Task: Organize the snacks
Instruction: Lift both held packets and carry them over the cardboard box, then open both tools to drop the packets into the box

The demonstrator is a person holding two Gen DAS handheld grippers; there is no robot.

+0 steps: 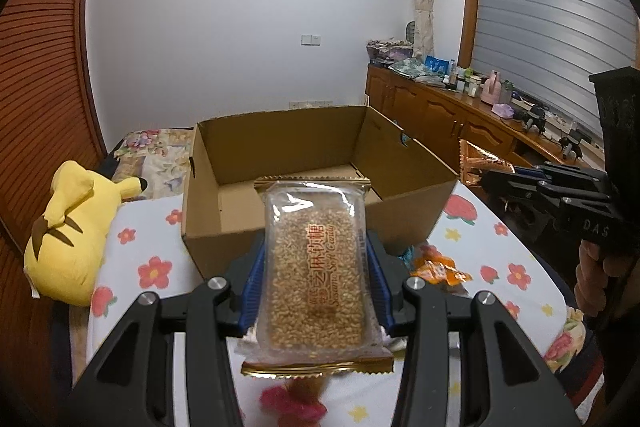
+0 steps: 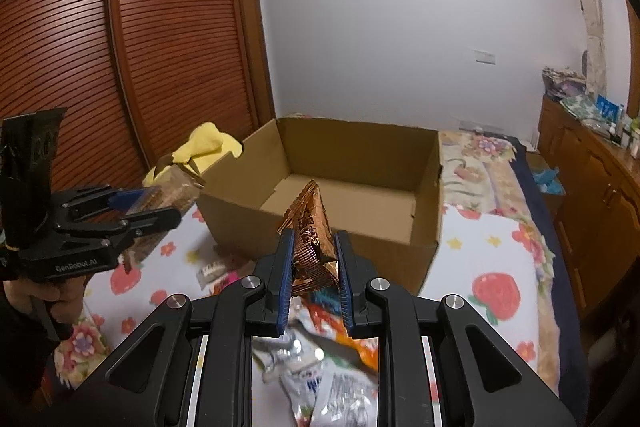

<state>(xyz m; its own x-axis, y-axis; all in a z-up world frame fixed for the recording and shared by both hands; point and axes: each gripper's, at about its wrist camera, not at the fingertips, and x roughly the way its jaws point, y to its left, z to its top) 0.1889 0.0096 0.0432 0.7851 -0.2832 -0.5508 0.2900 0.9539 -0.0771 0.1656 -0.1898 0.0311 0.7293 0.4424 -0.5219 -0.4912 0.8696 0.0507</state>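
Observation:
My left gripper (image 1: 316, 267) is shut on a clear pack of sesame candy (image 1: 316, 267) with gold ends, held flat above the bed just in front of the open cardboard box (image 1: 280, 243). My right gripper (image 2: 314, 259) is shut on a crinkled copper-foil snack packet (image 2: 312, 227), which stands edge-up before the same box (image 2: 320, 235). The box looks empty inside. Each gripper shows in the other's view: the right gripper (image 1: 486, 179) with its foil packet (image 1: 476, 159) at the right, the left gripper (image 2: 160, 207) at the left. Loose snack wrappers (image 2: 320, 379) lie under the right gripper.
The box stands on a bed with a flowered sheet (image 1: 500, 247). A yellow plush toy (image 1: 68, 235) lies left of the box. An orange wrapper (image 1: 438, 269) lies on the sheet near the box's right corner. A wooden cabinet (image 1: 440, 111) with clutter runs along the right; a slatted wardrobe (image 2: 120, 67) stands at the left.

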